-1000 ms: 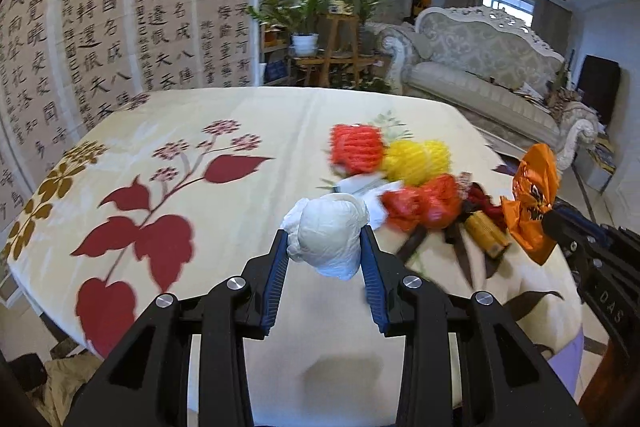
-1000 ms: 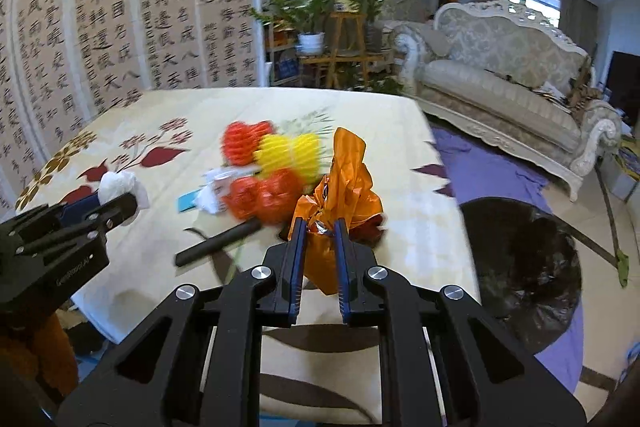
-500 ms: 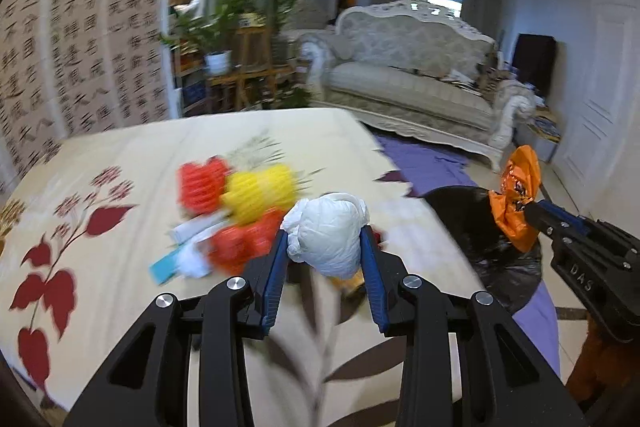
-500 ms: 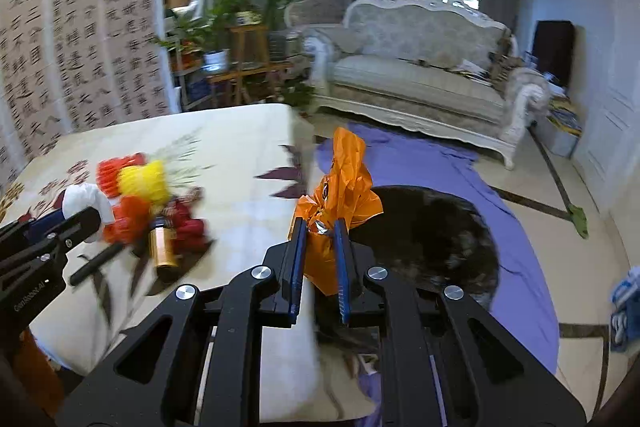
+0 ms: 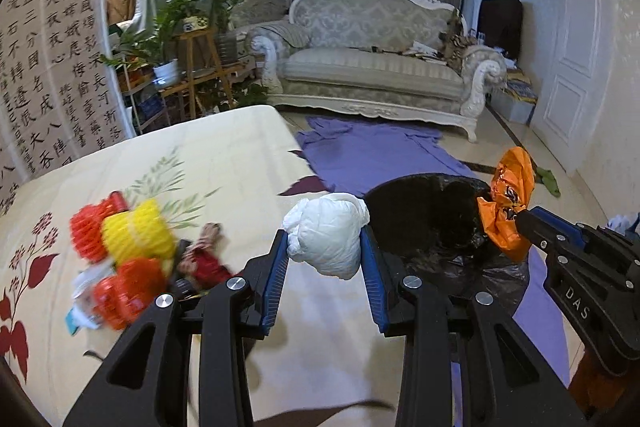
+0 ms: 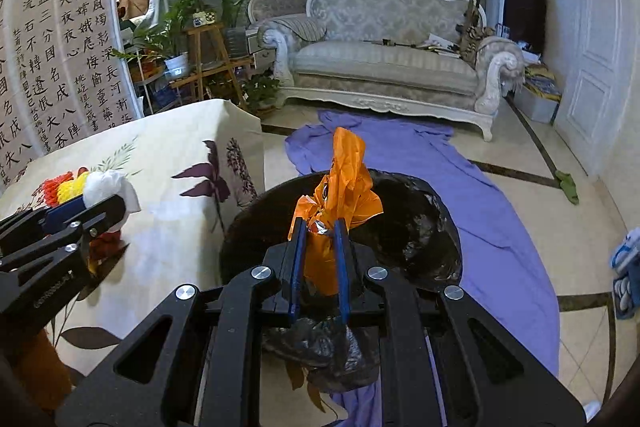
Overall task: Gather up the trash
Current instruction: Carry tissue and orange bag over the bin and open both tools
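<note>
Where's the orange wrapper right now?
In the right wrist view, the orange wrapper is clamped in the right gripper, above the black trash bag beside the table.

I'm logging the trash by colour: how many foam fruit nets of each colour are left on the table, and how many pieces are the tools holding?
Orange-red foam nets: 2
Yellow foam net: 1
White wad in left tool: 1
Orange wrapper in right tool: 1
Total: 5

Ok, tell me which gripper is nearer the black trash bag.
Right. The right gripper holds the orange wrapper over the black trash bag; the left gripper, holding the white wad, is at the table edge beside it.
</note>
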`<state>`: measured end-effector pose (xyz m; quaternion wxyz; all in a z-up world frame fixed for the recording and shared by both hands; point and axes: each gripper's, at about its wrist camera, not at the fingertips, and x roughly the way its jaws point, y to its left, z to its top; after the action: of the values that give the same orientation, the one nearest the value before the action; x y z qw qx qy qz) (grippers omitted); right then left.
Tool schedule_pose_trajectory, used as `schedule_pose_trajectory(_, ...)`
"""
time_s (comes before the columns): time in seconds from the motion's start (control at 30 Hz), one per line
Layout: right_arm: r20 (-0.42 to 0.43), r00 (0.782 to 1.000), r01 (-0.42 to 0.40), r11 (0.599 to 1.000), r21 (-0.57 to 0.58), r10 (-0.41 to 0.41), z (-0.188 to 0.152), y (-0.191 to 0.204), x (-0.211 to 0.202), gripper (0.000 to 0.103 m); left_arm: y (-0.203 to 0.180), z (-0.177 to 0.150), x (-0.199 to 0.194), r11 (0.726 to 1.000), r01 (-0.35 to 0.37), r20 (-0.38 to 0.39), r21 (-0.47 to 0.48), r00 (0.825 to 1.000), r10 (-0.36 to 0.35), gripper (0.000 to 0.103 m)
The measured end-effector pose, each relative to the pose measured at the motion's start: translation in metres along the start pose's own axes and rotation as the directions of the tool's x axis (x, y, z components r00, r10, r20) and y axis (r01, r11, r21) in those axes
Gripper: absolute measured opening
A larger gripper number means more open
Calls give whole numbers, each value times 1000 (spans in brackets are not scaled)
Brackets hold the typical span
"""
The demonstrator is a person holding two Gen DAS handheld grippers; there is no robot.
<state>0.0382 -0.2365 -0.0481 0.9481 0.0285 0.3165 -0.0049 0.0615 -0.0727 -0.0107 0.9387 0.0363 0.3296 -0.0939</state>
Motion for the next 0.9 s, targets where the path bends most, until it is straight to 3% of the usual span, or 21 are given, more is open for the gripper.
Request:
schedule_pose_trajectory(0.4, -20, 1000, 0, 999, 32, 1, 10, -29, 30, 15, -38, 16, 46, 998, 9, -41, 61, 999, -6, 37)
schedule_pose_trajectory(0.47, -24, 1000, -6, 999, 38, 7, 11, -32, 35, 16, -40, 16, 52, 998, 7, -49, 63, 999, -4, 46)
schedule_pose_trajectory(0.53, -24, 1000, -4, 999, 47, 5, 12, -36, 38, 31, -40, 16, 54, 998, 5, -53, 59, 999, -2, 60)
schedule_pose_trajectory(0.57, -25, 1000, -1, 999, 51, 3, 13, -38, 39, 33, -39, 16, 54, 999, 0, -50, 54, 999, 3, 64)
schedule_pose_trajectory(0.9, -18, 1000, 19, 997, 76, -18, 12, -43, 33, 46, -22, 18, 46, 1000, -27, -47, 11, 998, 28, 75)
